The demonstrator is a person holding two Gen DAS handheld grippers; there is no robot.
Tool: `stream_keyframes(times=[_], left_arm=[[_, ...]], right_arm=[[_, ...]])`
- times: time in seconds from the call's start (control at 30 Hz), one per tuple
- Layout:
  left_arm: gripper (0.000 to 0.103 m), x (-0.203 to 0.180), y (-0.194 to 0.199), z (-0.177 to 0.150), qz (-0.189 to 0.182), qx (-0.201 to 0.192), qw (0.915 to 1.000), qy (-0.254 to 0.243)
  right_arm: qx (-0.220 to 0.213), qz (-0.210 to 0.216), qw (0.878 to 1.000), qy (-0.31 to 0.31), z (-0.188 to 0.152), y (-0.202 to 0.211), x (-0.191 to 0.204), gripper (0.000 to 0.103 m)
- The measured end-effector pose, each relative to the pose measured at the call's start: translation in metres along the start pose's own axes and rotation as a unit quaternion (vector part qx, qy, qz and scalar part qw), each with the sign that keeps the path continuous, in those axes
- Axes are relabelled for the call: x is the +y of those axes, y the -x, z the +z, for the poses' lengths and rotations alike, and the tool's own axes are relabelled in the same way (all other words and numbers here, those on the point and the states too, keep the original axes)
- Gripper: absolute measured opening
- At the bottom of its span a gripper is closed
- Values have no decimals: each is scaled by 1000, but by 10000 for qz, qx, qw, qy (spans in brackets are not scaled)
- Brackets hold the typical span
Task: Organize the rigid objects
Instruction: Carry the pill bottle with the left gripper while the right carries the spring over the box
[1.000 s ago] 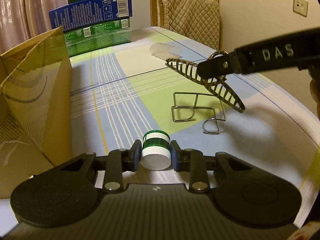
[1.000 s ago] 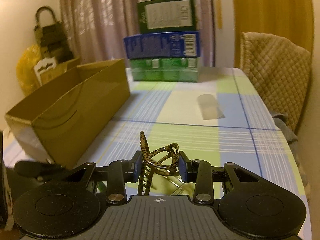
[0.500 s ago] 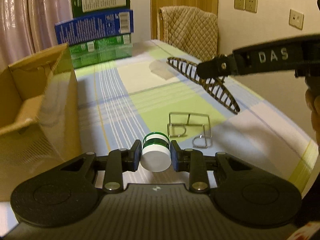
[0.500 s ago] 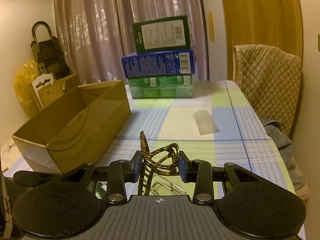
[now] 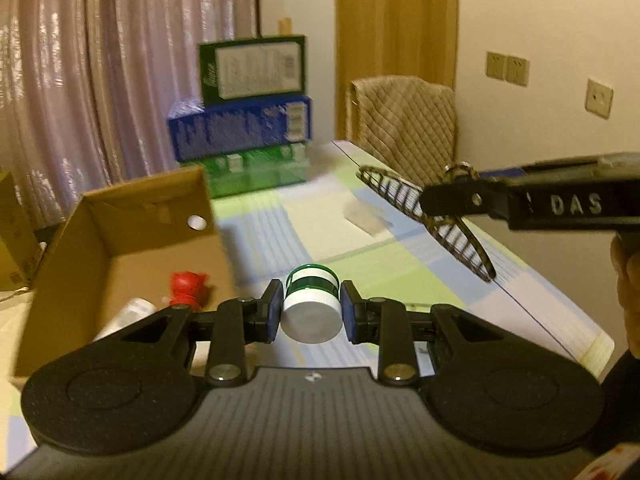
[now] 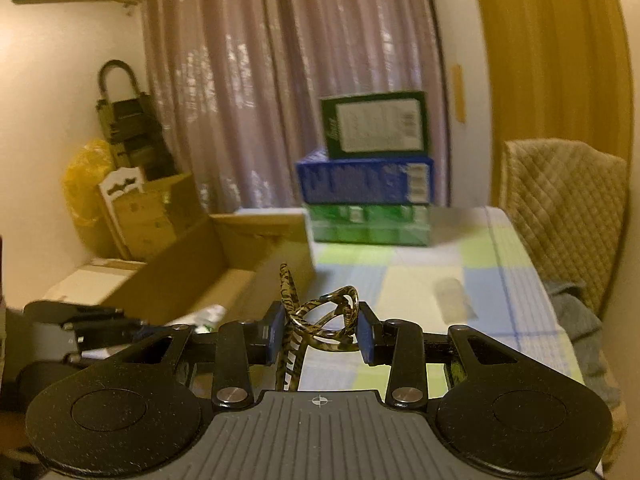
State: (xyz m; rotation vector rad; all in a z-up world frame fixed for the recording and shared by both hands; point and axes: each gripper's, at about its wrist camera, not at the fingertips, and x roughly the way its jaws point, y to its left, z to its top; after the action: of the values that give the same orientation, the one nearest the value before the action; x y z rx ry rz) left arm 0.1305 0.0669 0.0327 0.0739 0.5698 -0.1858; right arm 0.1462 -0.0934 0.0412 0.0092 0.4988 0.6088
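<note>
White letters "DAS" stand on the right gripper (image 5: 448, 200); the box labels are too blurred to read.

Matt black plastic on the left gripper (image 5: 311, 311), clamped on a small jar (image 5: 311, 307) with a smooth white ribbed plastic lid and glossy green body. Glossy tortoiseshell plastic hair claw (image 6: 320, 320) pinched in the right gripper (image 6: 321, 333). Plain brown matt cardboard box (image 5: 120, 240) left of the jar. Beyond the box, glossy printed cartons (image 5: 248, 120); quilted cloth chair cover (image 5: 404, 120); checked smooth tablecloth (image 5: 360, 252).
</note>
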Motion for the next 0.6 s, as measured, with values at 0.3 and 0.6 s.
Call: stream_keyframes(times=[0.3, 0.6], left_arm=[[26, 83, 20, 26, 404, 128, 9991, 96], [26, 154, 11, 31, 713, 320, 9968, 167]], right_arm=[[160, 541, 9984, 83, 39, -44, 48, 34], [402, 710, 9966, 121, 60, -104, 79, 34]])
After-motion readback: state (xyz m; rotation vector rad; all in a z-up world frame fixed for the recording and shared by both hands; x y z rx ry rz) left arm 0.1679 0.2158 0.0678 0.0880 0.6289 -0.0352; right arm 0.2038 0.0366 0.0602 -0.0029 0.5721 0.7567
